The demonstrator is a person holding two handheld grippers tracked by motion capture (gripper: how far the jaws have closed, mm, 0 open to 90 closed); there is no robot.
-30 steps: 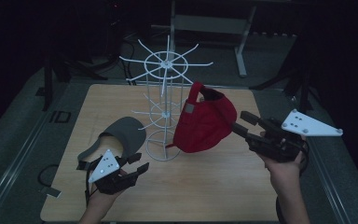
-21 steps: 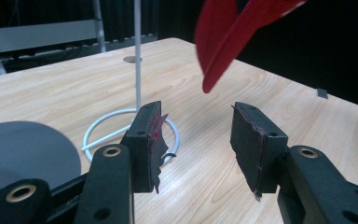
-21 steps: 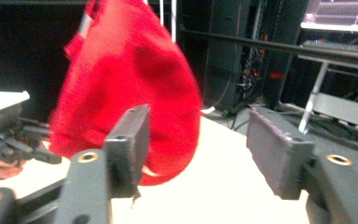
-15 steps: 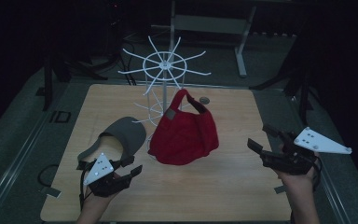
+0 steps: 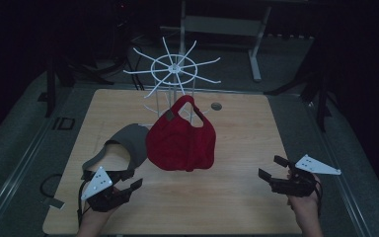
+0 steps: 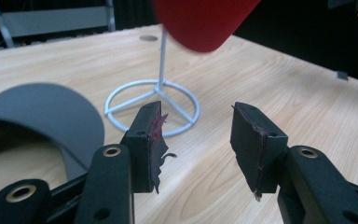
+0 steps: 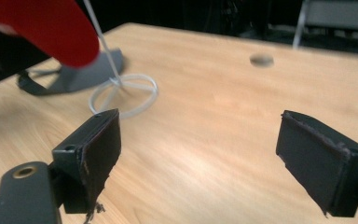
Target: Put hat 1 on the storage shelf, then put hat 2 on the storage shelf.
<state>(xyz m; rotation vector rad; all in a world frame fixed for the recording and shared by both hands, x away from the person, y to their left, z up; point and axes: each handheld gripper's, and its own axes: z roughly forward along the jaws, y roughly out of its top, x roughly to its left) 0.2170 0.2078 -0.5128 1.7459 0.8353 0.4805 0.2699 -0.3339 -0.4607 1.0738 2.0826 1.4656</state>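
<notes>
A red cap point(image 5: 181, 142) hangs by its back strap from an arm of the white wire rack point(image 5: 173, 69), clear of the table; its lower edge shows as the red cap point(image 6: 200, 21) in the left gripper view and as the red cap point(image 7: 42, 28) in the right gripper view. A grey cap point(image 5: 128, 143) lies on the table left of the rack, also seen as the grey cap point(image 6: 42, 112). My left gripper point(image 5: 121, 190) sits open just in front of the grey cap. My right gripper point(image 5: 275, 173) is open and empty near the front right.
The rack's ring base point(image 6: 151, 105) stands on the wooden table point(image 5: 237, 197). A round hole point(image 5: 216, 106) sits in the tabletop behind the rack. A metal frame point(image 5: 222, 24) stands beyond the table. Dark floor surrounds the table.
My right gripper let go of the red cap, which now hangs from the rack, and pulled back toward the front right. The rack has turned. The left gripper barely moved.
</notes>
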